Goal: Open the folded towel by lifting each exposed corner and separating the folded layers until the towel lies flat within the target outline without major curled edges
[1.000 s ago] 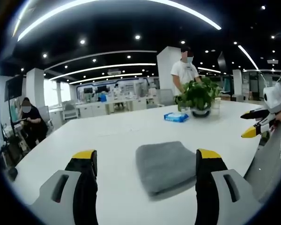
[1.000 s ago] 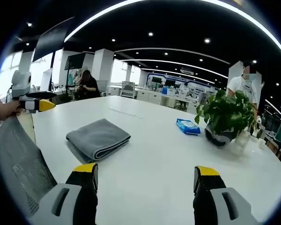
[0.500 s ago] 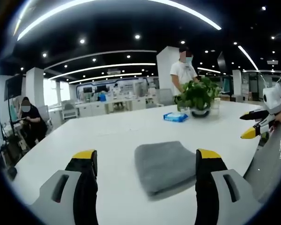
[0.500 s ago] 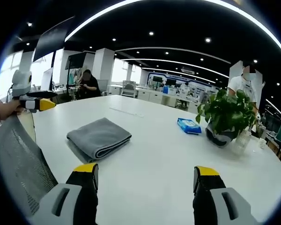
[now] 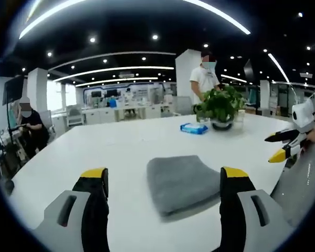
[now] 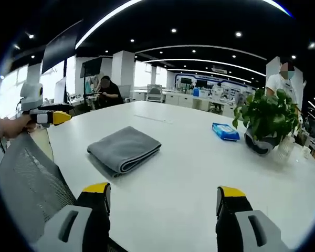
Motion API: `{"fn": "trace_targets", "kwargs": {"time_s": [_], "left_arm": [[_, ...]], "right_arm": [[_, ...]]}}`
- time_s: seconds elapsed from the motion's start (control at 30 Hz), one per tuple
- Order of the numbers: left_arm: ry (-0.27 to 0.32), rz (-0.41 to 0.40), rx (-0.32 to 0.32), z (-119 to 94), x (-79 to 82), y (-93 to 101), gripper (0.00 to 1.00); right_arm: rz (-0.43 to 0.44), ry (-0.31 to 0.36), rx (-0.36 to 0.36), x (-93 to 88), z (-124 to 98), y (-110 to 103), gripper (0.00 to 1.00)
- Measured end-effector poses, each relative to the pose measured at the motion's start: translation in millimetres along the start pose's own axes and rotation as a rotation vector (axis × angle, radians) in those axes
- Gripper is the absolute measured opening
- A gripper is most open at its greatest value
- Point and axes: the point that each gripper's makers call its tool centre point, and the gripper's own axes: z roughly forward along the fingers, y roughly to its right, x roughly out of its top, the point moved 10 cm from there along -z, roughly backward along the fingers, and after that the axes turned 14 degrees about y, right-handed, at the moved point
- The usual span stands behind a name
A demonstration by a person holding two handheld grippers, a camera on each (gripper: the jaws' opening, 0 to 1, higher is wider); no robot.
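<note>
The grey towel (image 5: 182, 182) is lying folded into a thick rectangle on the white counter (image 5: 121, 152), with nothing touching it. In the left gripper view it is sitting just ahead of the left tool (image 5: 163, 181), between the jaws and nearer the right one; those jaws are standing wide apart and gripping nothing. In the right gripper view the towel (image 6: 124, 148) is resting ahead and to the left of the right tool (image 6: 163, 193), whose jaws are likewise spread wide and carrying nothing.

The cloth is looking soft, light and limp, probably microfibre, so it will likely be draping and sagging rather than holding any shape once lifted, and a pinched corner may be dragging the lower layers along. The rounded fold is facing the right tool, showing stacked layers along that edge. A sensible hold is looking like the top layer alone at a free corner, away from the fold, pinched shallowly so the layers beneath are staying down.

A potted plant (image 6: 269, 116) and a blue packet (image 6: 225, 131) are sitting well apart from the towel, farther along the counter. No target outline is discernible on the surface
</note>
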Motion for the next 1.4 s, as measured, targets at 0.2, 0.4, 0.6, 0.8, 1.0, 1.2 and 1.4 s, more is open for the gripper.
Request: {"fn": "trace_targets", "kwargs": {"time_s": [0.2,0.4,0.6,0.8,1.0,1.2,1.4], "left_arm": [[-0.150,0.015,0.000,8.9,-10.4,-10.0,0.83],[-0.126,0.049,-0.095,35.2,2.1,1.5,0.81],[-0.124,0.047,-0.169,67.3,-1.7,14.7,0.77],[-0.202,0.085,-0.255,81.1,-22.3,30.1,0.72],[-0.265,0.136,-0.347,84.0,-39.0,47.4,0.69],[-0.278,0.134,-0.400,89.6,-47.2,65.4,0.66],[-0.303,0.179,-0.458,91.1,-60.2,76.9,0.60]], "right_arm": [[0.032,-0.011,0.024,12.9,4.8,13.4,0.76],[-0.001,0.005,0.057,40.8,24.3,32.5,0.74],[0.000,0.011,0.074,49.7,52.6,41.8,0.72],[0.072,-0.022,0.096,34.3,75.1,28.0,0.68],[0.044,-0.046,0.174,32.4,100.8,10.8,0.67],[0.024,-0.064,0.232,32.6,128.1,-2.7,0.66],[0.044,-0.119,0.258,17.7,142.5,-16.2,0.63]]}}
